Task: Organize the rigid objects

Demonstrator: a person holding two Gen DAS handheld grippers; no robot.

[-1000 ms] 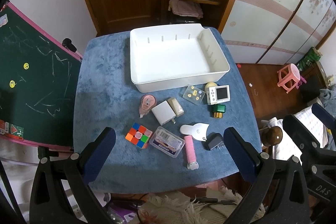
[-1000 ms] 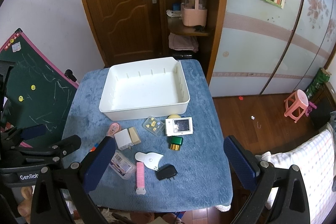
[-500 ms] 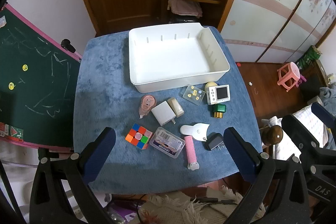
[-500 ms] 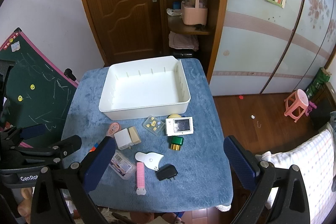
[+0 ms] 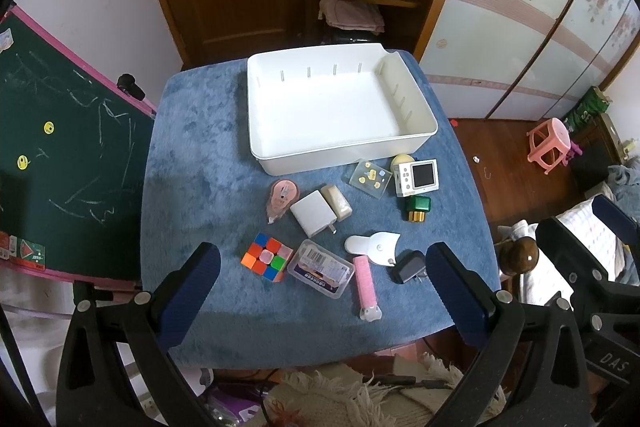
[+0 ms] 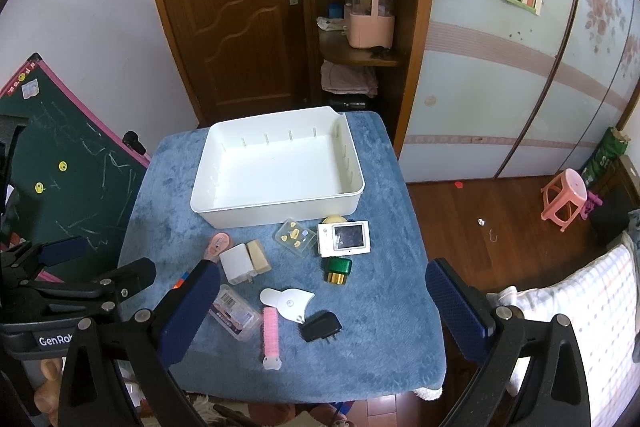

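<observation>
An empty white bin (image 5: 332, 147) (image 6: 276, 215) stands at the back of the blue-covered table (image 5: 192, 187). In front of it lie small items: a colour cube (image 5: 266, 256), a clear box (image 5: 321, 268), a pink tube (image 5: 365, 285), a white charger (image 5: 313, 213), a black adapter (image 6: 321, 325), a green box (image 6: 338, 269) and a small white camera (image 6: 344, 238). My left gripper (image 5: 320, 291) is open and empty, above the table's near edge. My right gripper (image 6: 324, 311) is open and empty, higher and to the right.
A green chalkboard (image 5: 60, 155) leans at the table's left. A wooden door (image 6: 236, 7) and a shelf with a pink basket (image 6: 370, 27) stand behind. A pink stool (image 6: 564, 199) is on the floor at the right. A bed post knob (image 5: 518, 256) is near the table's right corner.
Both views have shifted very slightly. Nothing on the table has moved, and both grippers stay open.
</observation>
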